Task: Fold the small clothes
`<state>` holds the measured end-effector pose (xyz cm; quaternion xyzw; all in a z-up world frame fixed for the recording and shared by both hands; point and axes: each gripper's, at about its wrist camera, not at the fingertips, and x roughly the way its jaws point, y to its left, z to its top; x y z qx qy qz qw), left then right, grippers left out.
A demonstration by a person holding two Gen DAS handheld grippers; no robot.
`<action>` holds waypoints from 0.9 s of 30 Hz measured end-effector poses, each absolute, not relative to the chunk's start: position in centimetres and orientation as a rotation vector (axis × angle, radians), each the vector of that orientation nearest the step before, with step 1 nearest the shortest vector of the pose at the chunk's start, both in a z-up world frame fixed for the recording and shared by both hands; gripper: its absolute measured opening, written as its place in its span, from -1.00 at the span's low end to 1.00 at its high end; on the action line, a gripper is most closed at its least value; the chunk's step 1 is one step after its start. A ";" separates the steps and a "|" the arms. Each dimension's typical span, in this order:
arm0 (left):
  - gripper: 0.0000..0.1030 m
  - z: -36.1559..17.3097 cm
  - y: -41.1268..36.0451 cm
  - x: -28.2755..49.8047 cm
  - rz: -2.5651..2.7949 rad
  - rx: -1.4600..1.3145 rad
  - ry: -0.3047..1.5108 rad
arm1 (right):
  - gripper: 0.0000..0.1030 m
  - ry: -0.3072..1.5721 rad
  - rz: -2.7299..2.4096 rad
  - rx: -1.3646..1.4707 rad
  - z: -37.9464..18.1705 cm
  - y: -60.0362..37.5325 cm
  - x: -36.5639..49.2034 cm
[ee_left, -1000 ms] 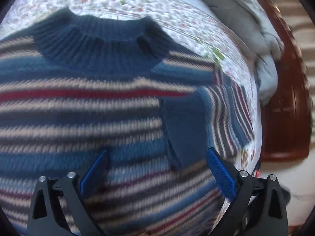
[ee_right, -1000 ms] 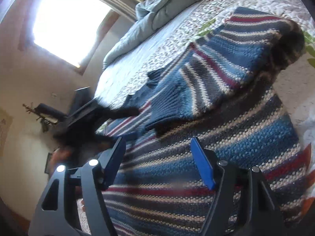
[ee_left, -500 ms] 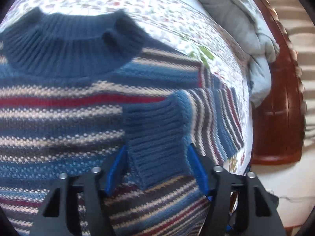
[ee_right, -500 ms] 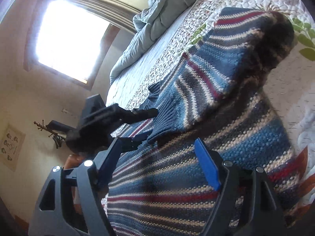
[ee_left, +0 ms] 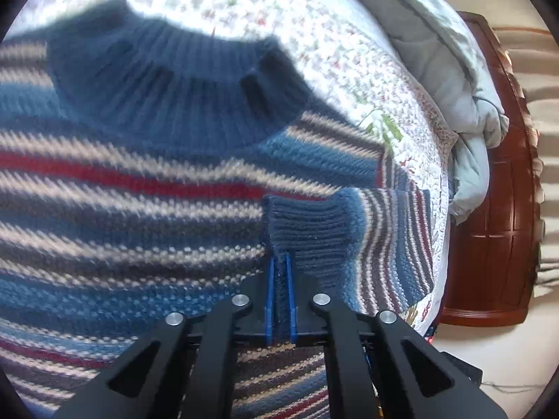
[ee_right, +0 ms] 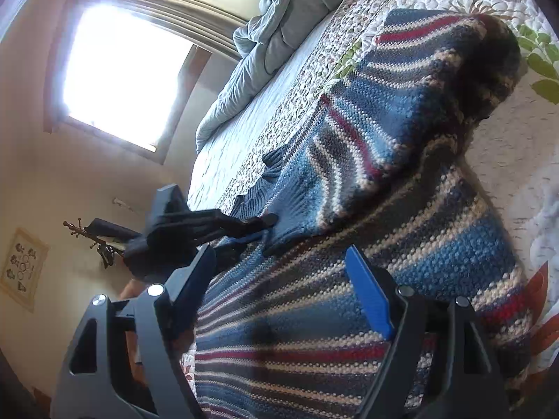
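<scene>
A striped knit sweater (ee_left: 122, 209) in blue, red and cream lies flat on the quilted bed, its dark blue ribbed collar (ee_left: 167, 80) at the top. One sleeve is folded across the body, ending in a dark blue ribbed cuff (ee_left: 307, 230). My left gripper (ee_left: 279, 262) is shut on that cuff's edge. In the right wrist view the sweater (ee_right: 401, 209) fills the frame and the left gripper (ee_right: 265, 221) shows at the cuff (ee_right: 286, 216). My right gripper (ee_right: 279, 262) is open and empty, above the sweater's body.
The floral quilt (ee_left: 314, 45) covers the bed. A bunched grey duvet (ee_left: 454, 80) lies along the bed's far side, next to a dark wooden bed frame (ee_left: 496, 209). A bright window (ee_right: 122, 70) and a wall picture (ee_right: 22, 269) are behind the left gripper.
My left gripper moved forward onto the sleeve cuff and went from open to shut on it. My right gripper stayed open, shifting slightly over the sweater.
</scene>
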<state>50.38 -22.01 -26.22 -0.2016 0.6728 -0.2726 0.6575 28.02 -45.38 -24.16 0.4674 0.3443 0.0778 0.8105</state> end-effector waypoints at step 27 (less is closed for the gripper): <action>-0.89 -24.0 -7.5 54.4 -0.435 -0.406 1.456 | 0.50 0.775 0.160 0.948 -24.2 -44.3 28.9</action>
